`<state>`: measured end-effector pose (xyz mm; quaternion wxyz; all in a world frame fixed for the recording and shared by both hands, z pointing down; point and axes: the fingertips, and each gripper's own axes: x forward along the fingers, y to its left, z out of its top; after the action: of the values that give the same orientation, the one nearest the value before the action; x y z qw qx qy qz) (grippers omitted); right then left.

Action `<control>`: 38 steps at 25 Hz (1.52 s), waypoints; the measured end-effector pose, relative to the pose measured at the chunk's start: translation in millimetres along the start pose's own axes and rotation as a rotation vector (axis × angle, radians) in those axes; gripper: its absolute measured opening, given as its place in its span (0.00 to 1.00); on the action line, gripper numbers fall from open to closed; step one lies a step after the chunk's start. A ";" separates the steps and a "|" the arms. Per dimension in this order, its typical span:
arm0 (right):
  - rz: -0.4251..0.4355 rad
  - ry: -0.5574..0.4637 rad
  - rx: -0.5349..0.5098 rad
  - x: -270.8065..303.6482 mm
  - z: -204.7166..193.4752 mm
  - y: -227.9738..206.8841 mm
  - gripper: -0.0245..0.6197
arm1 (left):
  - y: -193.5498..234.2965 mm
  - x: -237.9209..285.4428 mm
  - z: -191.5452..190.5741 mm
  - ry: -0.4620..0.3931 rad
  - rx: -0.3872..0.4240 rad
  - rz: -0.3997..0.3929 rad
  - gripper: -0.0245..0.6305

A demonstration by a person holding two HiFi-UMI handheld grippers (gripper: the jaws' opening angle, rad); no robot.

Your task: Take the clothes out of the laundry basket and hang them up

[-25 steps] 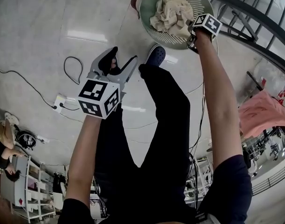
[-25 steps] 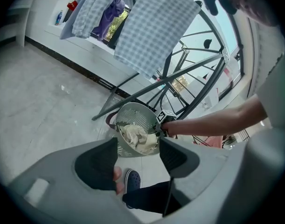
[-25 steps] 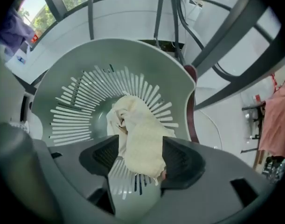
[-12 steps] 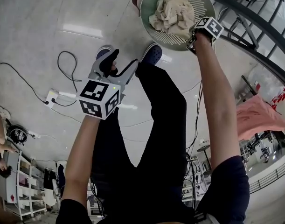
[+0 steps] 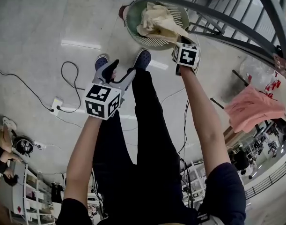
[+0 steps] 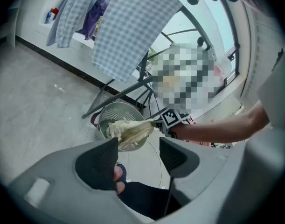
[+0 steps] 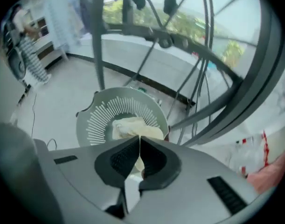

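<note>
One crumpled cream cloth (image 5: 154, 21) is pinched in your right tool (image 7: 139, 149) over the one round slotted plastic basket (image 5: 129, 20), frame top centre; your left tool (image 6: 138, 149) stands spread, empty.

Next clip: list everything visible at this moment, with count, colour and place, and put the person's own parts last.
laundry basket: one, pale green, on the floor ahead of the feet
cream garment: one, partly pulled up out of the basket
drying rack: one, dark metal, right of the basket
pink garment: one, draped at the far right
checked garments: two, grey-blue, hanging above the rack
purple garment: one, hanging between them
power strip: one, white, on the floor at left
cable: one, black, looped beside the strip
shoes: two, blue, on the person's feet
left gripper: grey, open, empty
right gripper: grey, shut on the cream garment
</note>
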<state>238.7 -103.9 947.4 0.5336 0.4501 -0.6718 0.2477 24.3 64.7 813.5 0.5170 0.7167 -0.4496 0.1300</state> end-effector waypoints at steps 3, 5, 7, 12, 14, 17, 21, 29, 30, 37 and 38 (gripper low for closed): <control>-0.030 -0.126 -0.135 -59.1 15.9 11.5 0.05 | -24.1 -15.4 14.7 0.013 0.041 -0.020 0.46; -0.054 -0.196 -0.190 -100.9 24.7 12.6 0.05 | -39.5 -24.5 23.5 0.024 0.063 -0.032 0.46; -0.068 -0.258 -0.226 -140.8 33.2 12.2 0.05 | -51.3 -31.8 33.2 0.026 0.082 -0.043 0.46; -0.063 -0.394 -0.280 -233.9 59.5 9.2 0.05 | -65.1 -37.6 64.5 0.021 0.142 -0.056 0.46; -0.064 -0.440 -0.273 -270.0 69.3 4.0 0.05 | -70.8 -40.1 80.2 0.018 0.166 -0.056 0.46; -0.086 -0.513 -0.280 -329.6 82.7 -4.6 0.05 | -82.2 -48.3 101.8 0.014 0.194 -0.055 0.46; -0.114 -0.637 -0.329 -415.8 101.5 -12.6 0.05 | -99.9 -63.2 127.8 0.003 0.222 -0.052 0.46; -0.143 -0.846 -0.303 -582.2 144.0 -22.1 0.05 | -157.1 -80.4 190.4 -0.015 0.314 -0.098 0.46; -0.156 -0.876 -0.301 -600.2 148.9 -22.9 0.05 | -165.3 -80.5 197.0 -0.013 0.338 -0.104 0.46; -0.232 -1.007 -0.279 -700.2 166.7 -17.9 0.05 | -206.8 -67.9 203.5 0.091 0.497 -0.135 0.46; -0.238 -1.021 -0.280 -712.7 168.3 -16.6 0.05 | -211.8 -65.8 200.3 0.109 0.508 -0.142 0.46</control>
<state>188.0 -6.0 223.2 0.2186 0.5108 -0.8166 -0.1563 96.5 -60.6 552.0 0.3518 0.8451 -0.3229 0.2403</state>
